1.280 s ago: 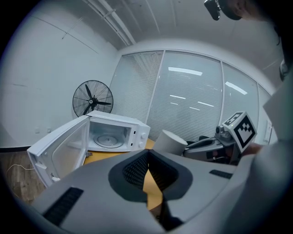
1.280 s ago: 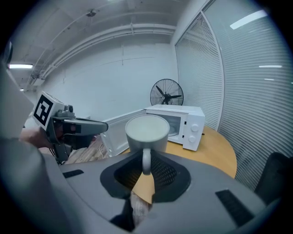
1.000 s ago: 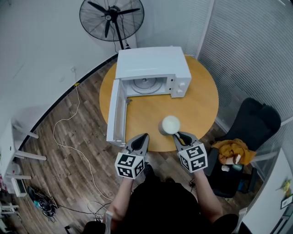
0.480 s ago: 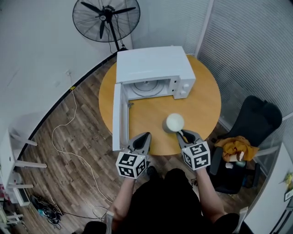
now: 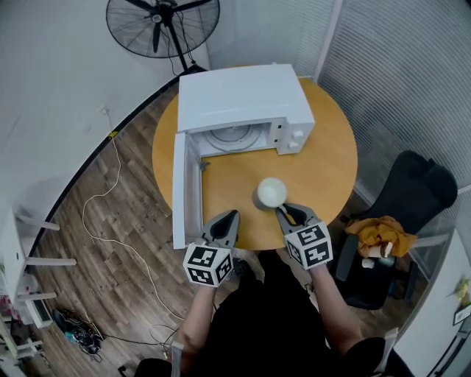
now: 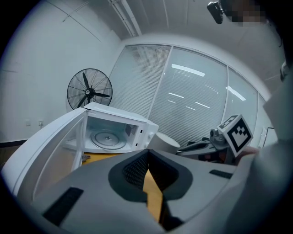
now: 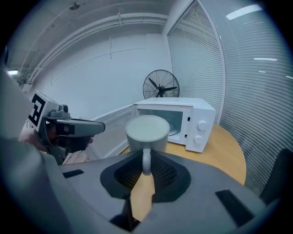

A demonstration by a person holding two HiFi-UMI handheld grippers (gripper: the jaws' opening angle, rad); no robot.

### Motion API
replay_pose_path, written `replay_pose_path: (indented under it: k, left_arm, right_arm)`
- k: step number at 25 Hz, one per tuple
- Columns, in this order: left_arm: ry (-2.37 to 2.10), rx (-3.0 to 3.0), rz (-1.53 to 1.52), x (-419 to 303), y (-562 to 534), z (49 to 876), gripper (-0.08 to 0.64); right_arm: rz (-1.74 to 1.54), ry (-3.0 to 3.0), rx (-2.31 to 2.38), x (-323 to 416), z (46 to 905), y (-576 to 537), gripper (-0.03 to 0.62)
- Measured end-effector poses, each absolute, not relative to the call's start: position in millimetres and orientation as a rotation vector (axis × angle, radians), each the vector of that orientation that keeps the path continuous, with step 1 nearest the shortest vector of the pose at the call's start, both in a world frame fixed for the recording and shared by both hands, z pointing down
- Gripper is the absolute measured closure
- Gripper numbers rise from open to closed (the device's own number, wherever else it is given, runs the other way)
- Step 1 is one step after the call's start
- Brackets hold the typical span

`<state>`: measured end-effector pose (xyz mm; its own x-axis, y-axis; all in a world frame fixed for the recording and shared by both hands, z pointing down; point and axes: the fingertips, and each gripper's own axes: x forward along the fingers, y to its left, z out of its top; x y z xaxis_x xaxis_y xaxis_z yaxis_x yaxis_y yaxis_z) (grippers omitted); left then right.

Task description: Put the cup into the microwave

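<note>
A white microwave (image 5: 243, 96) stands at the far side of the round wooden table (image 5: 324, 162). Its door (image 5: 179, 188) is swung wide open to the left, and the glass turntable inside is bare. My right gripper (image 5: 283, 211) is shut on the handle of a pale cup (image 5: 271, 191), holding it upright above the table in front of the oven. In the right gripper view the cup (image 7: 147, 130) sits just past the jaws, with the microwave (image 7: 178, 116) behind it. My left gripper (image 5: 231, 216) is shut with nothing in it, at the near table edge beside the door.
A standing fan (image 5: 162, 22) is on the floor behind the table. A black chair (image 5: 405, 199) with an orange cloth (image 5: 379, 235) stands to the right. A cable (image 5: 110, 221) trails over the wood floor on the left. Blinds cover the glass wall at the right.
Both grippers have moved a little forward toward the microwave, the right one carrying the cup with it. The jaws have not changed.
</note>
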<state>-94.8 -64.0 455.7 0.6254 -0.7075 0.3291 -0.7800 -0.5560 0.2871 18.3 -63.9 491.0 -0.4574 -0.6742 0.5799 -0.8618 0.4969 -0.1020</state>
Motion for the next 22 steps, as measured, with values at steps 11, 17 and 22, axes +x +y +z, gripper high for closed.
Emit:
replay_pose_path:
  k: [11,17,22]
  left_arm:
    - [-1.302,2.364,0.251,-83.8,-108.8,455.6,0.566]
    - [-1.377,2.324,0.252,-78.2,-129.7,459.0,0.566]
    - [-1.435,2.283,0.25,-75.5,-135.4,463.9,0.566]
  right_arm:
    - [0.528,-2.334,1.119,12.0,503.6,-131.7,0.534]
    - [0.506,-2.365,1.041,7.9,516.8,-165.8,0.534]
    - [0.484,-2.374,0.982,3.1,531.0,-183.9,0.534]
